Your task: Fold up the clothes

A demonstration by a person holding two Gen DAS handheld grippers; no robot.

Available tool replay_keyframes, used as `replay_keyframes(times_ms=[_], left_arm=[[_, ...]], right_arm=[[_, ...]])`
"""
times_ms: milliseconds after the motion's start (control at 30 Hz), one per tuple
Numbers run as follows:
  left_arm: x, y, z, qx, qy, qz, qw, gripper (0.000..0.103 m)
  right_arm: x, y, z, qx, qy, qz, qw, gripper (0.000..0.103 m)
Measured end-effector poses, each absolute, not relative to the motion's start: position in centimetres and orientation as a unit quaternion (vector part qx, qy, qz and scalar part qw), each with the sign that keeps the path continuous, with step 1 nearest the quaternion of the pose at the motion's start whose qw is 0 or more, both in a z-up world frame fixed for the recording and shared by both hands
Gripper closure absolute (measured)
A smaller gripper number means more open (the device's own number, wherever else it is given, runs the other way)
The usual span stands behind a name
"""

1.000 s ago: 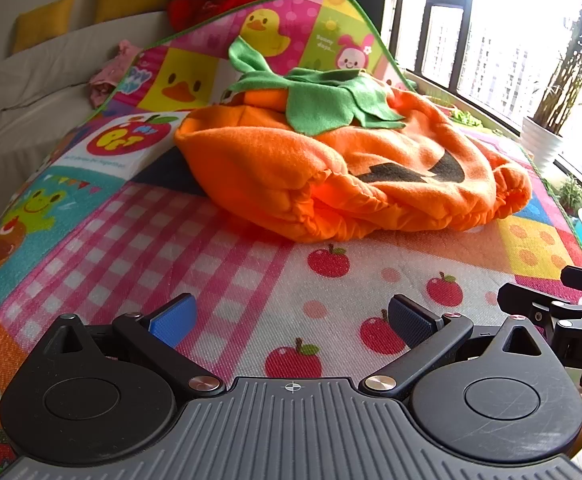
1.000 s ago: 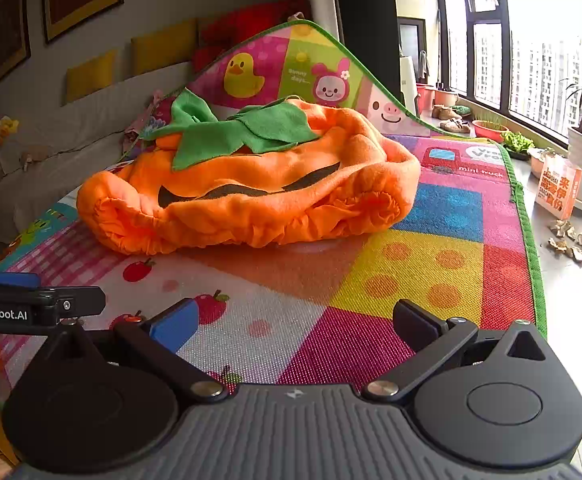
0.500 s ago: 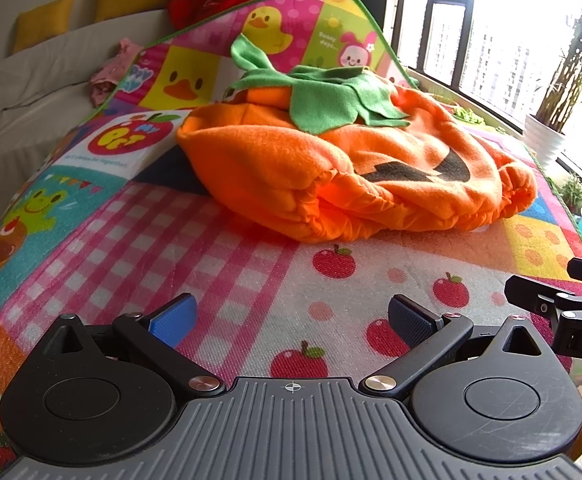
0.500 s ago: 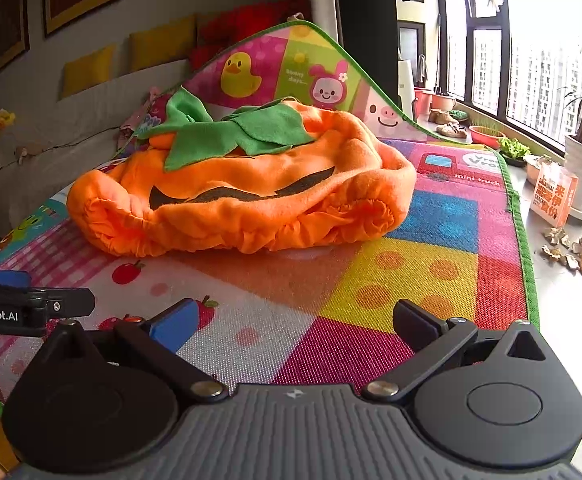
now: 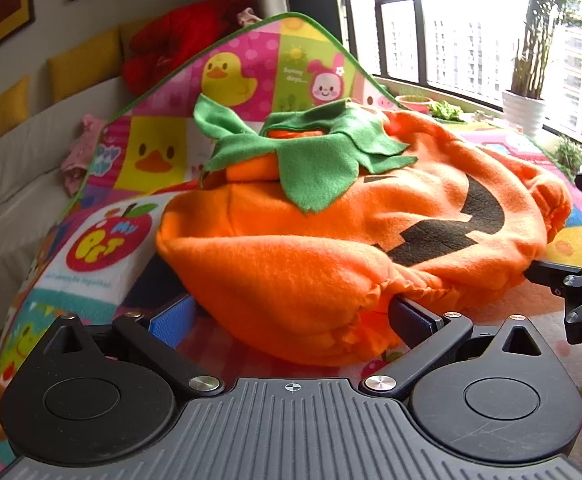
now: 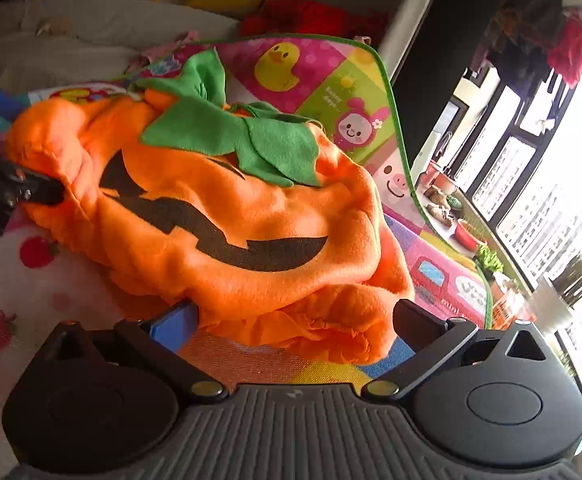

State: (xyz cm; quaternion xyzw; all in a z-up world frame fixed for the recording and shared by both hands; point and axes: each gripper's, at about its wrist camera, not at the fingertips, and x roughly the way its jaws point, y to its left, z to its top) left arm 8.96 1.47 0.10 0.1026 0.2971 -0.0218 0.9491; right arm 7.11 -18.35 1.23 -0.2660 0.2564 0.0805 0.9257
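Note:
An orange fleece pumpkin costume (image 5: 331, 248) with a green leaf collar (image 5: 315, 156) and a black grin lies bunched on a colourful play mat (image 5: 107, 248). My left gripper (image 5: 291, 320) is open, and the costume's near gathered hem bulges between its fingers. The right gripper's tip (image 5: 551, 276) touches the hem further right. In the right wrist view the costume (image 6: 231, 216) fills the middle. My right gripper (image 6: 297, 324) is open around the hem's right corner. The left gripper (image 6: 31, 192) presses into the costume's left end.
The mat's far edge (image 5: 291, 20) curls up against a white sofa (image 5: 11, 184) with yellow cushions (image 5: 79, 68) and a red heap (image 5: 187, 36). A pink garment (image 5: 79, 156) lies on the sofa. Windows and a potted plant (image 5: 523, 108) stand on the right.
Both grippers have moved forward from the bare mat up to the costume. Its hem now sits between each pair of open fingers. The right wrist view has tilted.

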Motion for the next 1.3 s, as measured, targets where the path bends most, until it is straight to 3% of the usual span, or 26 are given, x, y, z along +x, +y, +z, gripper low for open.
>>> replay_keyframes(times_ms=[167, 367, 700, 833, 1033, 1200, 1300], left_arm=[[12.0, 4.4, 0.1, 0.128, 0.272, 0.050, 0.953, 0.000], [12.6, 8.2, 2.0, 0.105, 0.259, 0.100, 0.955, 0.000], [3.3, 8.0, 7.2, 0.142, 0.222, 0.058, 0.963, 0.000], [-1.7, 7.4, 8.4, 0.146, 0.228, 0.006, 0.963, 0.000], [-4.1, 6.3, 6.3, 0.074, 0.333, -0.215, 0.915, 0.000], [-4.5, 6.5, 7.4, 0.039, 0.298, -0.300, 0.905, 0.000], [-3.0, 7.3, 8.8, 0.009, 0.270, -0.292, 0.918, 0.000]], right_arm=[[10.5, -19.2, 1.8, -0.286, 0.188, -0.028, 0.939, 0.000], [12.9, -21.9, 1.9, -0.224, 0.218, -0.067, 0.948, 0.000], [1.2, -24.8, 8.8, -0.204, 0.178, -0.016, 0.962, 0.000], [-3.8, -24.6, 9.2, -0.239, 0.206, 0.084, 0.945, 0.000], [-9.6, -22.3, 8.7, -0.330, 0.191, 0.249, 0.890, 0.000], [-9.5, -24.2, 13.3, -0.252, 0.121, 0.304, 0.911, 0.000], [-6.9, -24.9, 14.3, -0.184, 0.120, 0.295, 0.930, 0.000]])
